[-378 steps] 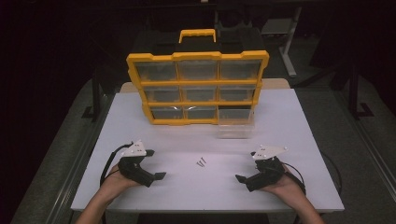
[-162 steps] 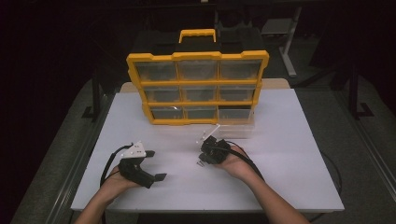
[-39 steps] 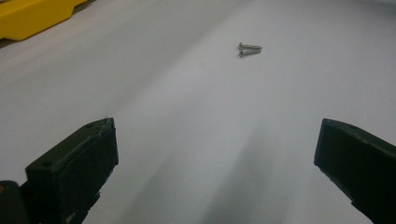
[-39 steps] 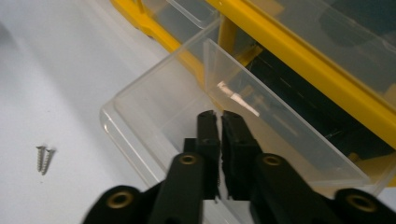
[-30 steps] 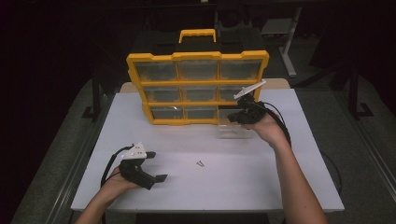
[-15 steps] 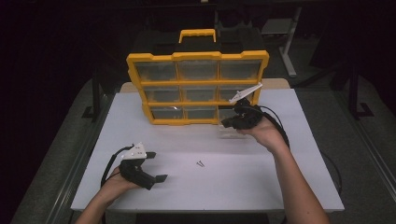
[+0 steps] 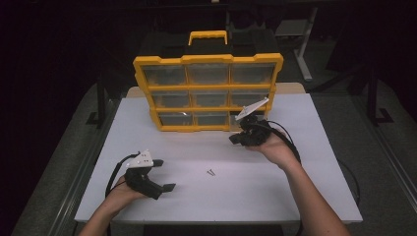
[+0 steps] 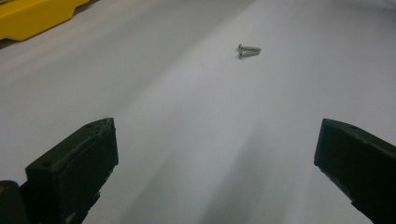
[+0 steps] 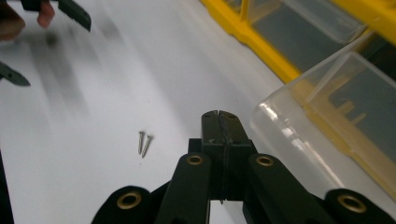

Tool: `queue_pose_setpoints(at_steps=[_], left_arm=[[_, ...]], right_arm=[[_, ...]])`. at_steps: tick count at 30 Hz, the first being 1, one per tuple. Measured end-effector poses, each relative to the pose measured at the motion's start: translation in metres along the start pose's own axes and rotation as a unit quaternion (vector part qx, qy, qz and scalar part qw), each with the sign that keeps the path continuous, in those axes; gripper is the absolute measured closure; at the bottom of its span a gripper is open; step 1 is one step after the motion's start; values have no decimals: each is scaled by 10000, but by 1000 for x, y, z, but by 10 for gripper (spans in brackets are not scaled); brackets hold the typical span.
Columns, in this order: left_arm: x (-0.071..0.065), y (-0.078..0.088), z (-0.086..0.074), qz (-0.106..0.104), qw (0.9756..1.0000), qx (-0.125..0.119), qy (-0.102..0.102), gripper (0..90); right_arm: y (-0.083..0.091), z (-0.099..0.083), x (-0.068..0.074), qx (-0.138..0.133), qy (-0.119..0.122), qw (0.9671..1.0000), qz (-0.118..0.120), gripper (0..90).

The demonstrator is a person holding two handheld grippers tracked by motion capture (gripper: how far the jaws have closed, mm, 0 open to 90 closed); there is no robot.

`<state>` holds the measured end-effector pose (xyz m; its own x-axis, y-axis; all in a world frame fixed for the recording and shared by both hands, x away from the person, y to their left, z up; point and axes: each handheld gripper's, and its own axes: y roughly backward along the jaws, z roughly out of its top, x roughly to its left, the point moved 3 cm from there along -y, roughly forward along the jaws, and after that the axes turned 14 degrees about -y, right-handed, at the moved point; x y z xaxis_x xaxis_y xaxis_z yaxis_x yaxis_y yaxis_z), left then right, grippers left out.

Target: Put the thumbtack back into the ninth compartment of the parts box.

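Plainly, what matters is where the two screws (image 7: 211,172) lie relative to each gripper. They rest side by side, touching or nearly so, on the bare white table (image 7: 305,196), near the middle of its near half. In the high view their long axes run roughly near-to-far, tilted slightly. The right gripper (image 7: 235,139) sits farther back, just in front of the yellow organizer (image 7: 206,63) and beside its pulled-out clear drawer (image 9: 299,126); its jaws are pressed fully together with nothing between them. From there the screws lie toward the near side and a little to the left, and in the right gripper view they sit left of the closed jaw tips. The left gripper (image 7: 164,174) rests at the near left of the table, jaws spread wide and empty, and its own view looks straight across open table at the screws (image 8: 248,50). Neither is clearly closer. My judgement is that the right hand, already aimed at them, would need to part its jaws across the screws' short width.
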<state>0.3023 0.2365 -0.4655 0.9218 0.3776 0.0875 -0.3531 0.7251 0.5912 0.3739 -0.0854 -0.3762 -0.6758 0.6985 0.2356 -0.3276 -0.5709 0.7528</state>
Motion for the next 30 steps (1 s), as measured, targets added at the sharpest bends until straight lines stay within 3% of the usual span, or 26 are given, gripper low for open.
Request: queue_pose_setpoints(at_steps=[7, 15, 20, 22, 30], left_arm=[[-1, 0, 1, 4, 10000, 9, -11, 0], [-2, 0, 1, -22, 10000, 4, -33, 0], [-2, 0, 1, -23, 10000, 8, -32, 0], [-2, 0, 1, -19, 10000, 12, -28, 0], [-2, 0, 1, -23, 10000, 11, -40, 0]], right_arm=[[-8, -12, 7, 9, 90, 9999, 45, 853], [-26, -20, 14, 140, 159, 9997, 87, 691], [-34, -22, 16, 208, 215, 9995, 118, 656], [-39, -23, 18, 236, 229, 9994, 118, 601], [-48, -26, 25, 346, 316, 9988, 154, 581]])
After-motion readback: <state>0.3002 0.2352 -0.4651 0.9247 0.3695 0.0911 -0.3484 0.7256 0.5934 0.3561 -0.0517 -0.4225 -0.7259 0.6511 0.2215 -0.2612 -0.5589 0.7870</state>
